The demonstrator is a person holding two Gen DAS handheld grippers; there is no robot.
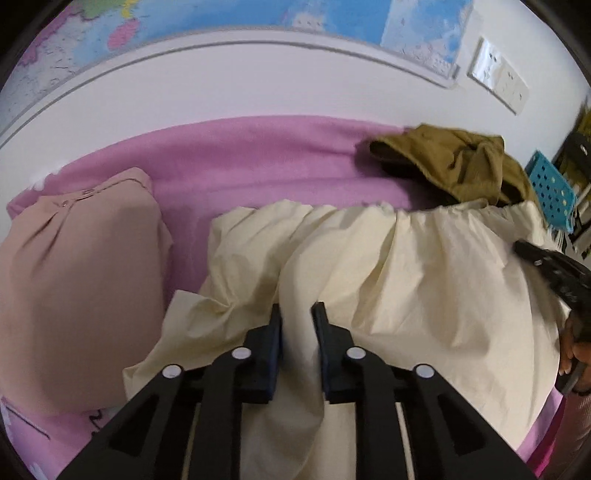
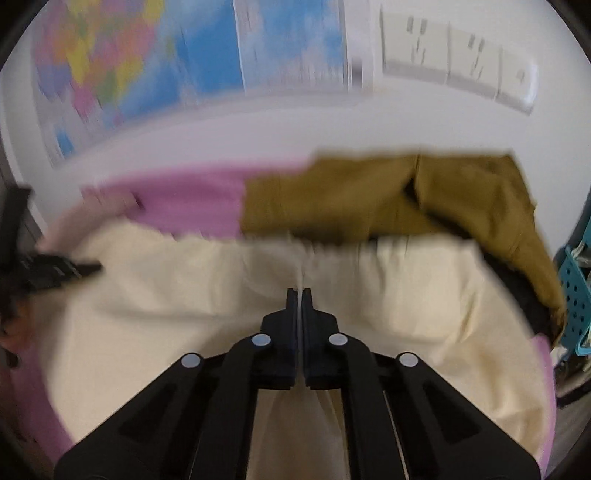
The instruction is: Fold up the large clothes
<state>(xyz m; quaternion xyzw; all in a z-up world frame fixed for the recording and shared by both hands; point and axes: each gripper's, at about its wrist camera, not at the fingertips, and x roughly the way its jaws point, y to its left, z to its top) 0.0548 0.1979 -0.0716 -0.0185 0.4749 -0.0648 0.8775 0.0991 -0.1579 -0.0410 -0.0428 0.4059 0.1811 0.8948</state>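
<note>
A large cream garment [image 1: 406, 277] lies crumpled on the pink bed cover [image 1: 258, 155]. My left gripper [image 1: 297, 314] is over its near left part, jaws a little apart with a fold of cream cloth between them. In the right wrist view the cream garment [image 2: 406, 288] fills the middle, and my right gripper [image 2: 299, 295] is shut on a thin fold of it. The right gripper also shows at the right edge of the left wrist view [image 1: 554, 269]. The left gripper shows at the left edge of the right wrist view [image 2: 55, 273].
A folded beige garment [image 1: 74, 288] lies left of the cream one. An olive-brown garment [image 1: 454, 162] is heaped at the back right, also in the right wrist view [image 2: 369, 195]. A blue perforated basket [image 1: 554, 192] stands at the right. A wall with a map [image 1: 221, 22] is behind.
</note>
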